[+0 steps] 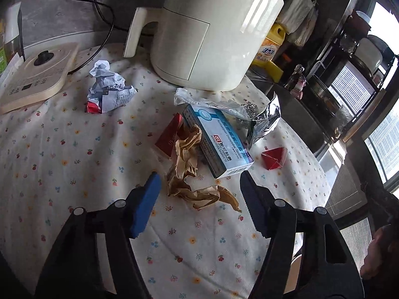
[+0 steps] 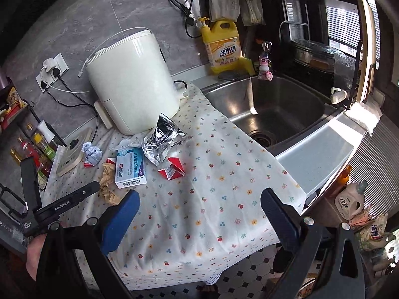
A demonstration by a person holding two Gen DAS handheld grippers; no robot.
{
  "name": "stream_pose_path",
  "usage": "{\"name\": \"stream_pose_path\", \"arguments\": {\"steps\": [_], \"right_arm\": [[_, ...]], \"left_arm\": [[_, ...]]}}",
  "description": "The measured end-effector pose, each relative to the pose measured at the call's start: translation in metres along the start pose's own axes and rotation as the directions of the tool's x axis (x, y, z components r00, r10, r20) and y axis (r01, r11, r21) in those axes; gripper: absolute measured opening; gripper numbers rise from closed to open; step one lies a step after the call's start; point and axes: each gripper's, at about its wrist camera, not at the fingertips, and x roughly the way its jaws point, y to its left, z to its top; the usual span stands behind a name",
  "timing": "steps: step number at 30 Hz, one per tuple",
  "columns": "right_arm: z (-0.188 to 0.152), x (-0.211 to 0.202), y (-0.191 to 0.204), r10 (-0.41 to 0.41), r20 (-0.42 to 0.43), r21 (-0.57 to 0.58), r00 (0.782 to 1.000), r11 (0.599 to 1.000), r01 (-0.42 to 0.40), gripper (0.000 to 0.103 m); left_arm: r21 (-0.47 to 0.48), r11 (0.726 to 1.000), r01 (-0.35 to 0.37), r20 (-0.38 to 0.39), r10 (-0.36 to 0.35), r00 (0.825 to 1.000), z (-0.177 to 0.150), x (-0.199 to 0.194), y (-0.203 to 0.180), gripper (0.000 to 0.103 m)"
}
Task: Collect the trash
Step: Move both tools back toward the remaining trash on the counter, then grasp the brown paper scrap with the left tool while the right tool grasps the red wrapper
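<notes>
Left hand-held gripper (image 1: 199, 182): your jaws stand apart and grasp nothing; the crumpled brown paper (image 1: 189, 174) lies between the blue pads, untouched as far as you can see.
Right hand-held gripper (image 2: 199, 199): released, wide, over bare cloth near the front edge of the worktop (image 2: 199, 224).
Brown paper: likely light, soft, springy; pinch the thick bunched middle, not the loose tail, or it may slip out.
Medicine box (image 1: 217, 142): just beside the paper, mid-worktop; looks stiff but thin card, so take it across its narrow sides, gently.
Red folded carton (image 1: 274, 158): toward the sink-side edge; light, creased, easy to crush.
Foil wrapper (image 1: 264, 122): behind the box; probably slick and crackly, so grip a folded part.
White paper ball (image 1: 107, 89): toward the far edge, near the cream appliance (image 1: 212, 30).
</notes>
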Motion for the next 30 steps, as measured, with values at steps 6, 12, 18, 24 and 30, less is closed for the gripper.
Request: {"name": "stream_pose_path", "arguments": {"steps": [6, 12, 18, 24, 30], "right_arm": [[0.009, 0.027, 0.018, 0.009, -0.013, -0.012, 1.0, 1.0, -0.009, 0.094], [0.018, 0.074, 0.04, 0.032, -0.068, -0.034, 0.997, 0.999, -0.034, 0.078], [0.023, 0.125, 0.054, 0.018, -0.13, -0.049, 0.991, 0.999, -0.025, 0.055], [0.024, 0.159, 0.058, -0.019, -0.153, -0.038, 0.988, 0.999, 0.013, 0.02], [0.024, 0.157, 0.057, -0.029, -0.129, -0.029, 0.991, 0.999, 0.026, 0.003]], "left_arm": [[-0.006, 1.0, -0.01, -0.099, 0.009, 0.995, 0.01, 0.036, 0.015, 0.023], [0.022, 0.999, 0.043, -0.068, -0.041, 0.997, 0.009, 0.022, 0.011, 0.018], [-0.03, 0.999, 0.033, -0.031, -0.034, 0.999, 0.006, -0.005, 0.034, 0.018], [-0.062, 0.998, -0.008, -0.004, 0.007, 1.0, -0.002, -0.03, 0.059, 0.018], [-0.122, 0.99, -0.068, 0.028, 0.072, 0.997, -0.016, -0.059, 0.084, 0.018]]}}
